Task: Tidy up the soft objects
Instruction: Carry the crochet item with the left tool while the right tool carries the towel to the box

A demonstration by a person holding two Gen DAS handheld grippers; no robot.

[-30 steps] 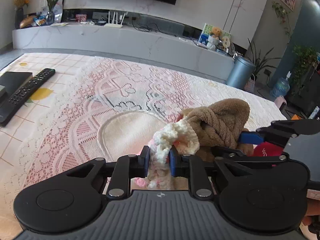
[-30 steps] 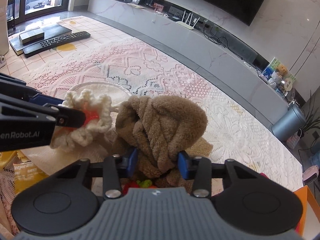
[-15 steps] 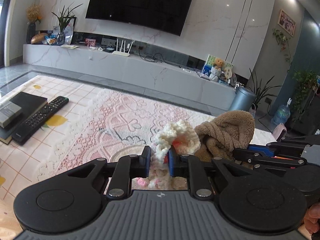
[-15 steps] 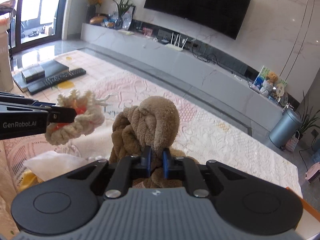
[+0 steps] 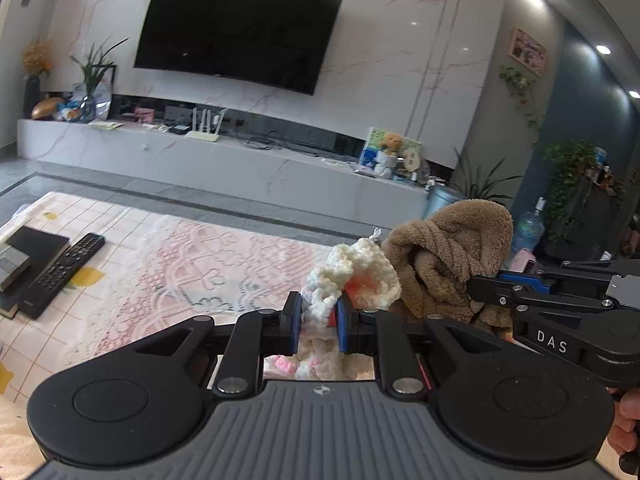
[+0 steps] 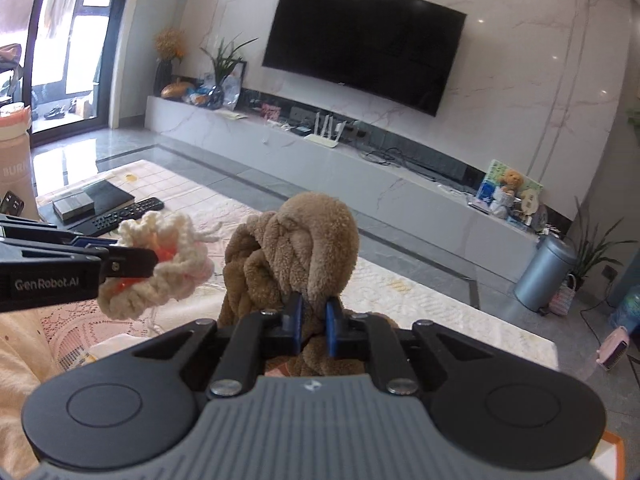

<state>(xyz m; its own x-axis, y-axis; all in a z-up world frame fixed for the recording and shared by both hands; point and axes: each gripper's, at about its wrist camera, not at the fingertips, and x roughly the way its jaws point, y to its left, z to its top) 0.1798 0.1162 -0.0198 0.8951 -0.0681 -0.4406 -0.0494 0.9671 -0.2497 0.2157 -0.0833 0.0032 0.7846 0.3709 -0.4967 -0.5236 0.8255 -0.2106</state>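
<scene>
Left gripper [image 5: 319,328] pinches the cream knit piece [image 5: 354,276]; right gripper [image 6: 311,330] clamps the brown plush [image 6: 296,248] beside it; only the right view shows the balcony door [image 6: 60,52]

The table [image 5: 132,280] is the landmark. A remote control [image 5: 60,274] lies near its left edge, just right of a flat box [image 5: 36,246] that bears a smaller box [image 5: 12,264]. Above the table's near part, the knitted toy [image 5: 356,276] hangs left of the plush toy [image 5: 452,256], the two touching. Behind the table runs a long TV console [image 5: 224,164] with a router [image 5: 202,134] on it; the television [image 5: 236,30] hangs above. A bin [image 6: 546,268] stands beyond the table's right end.
</scene>
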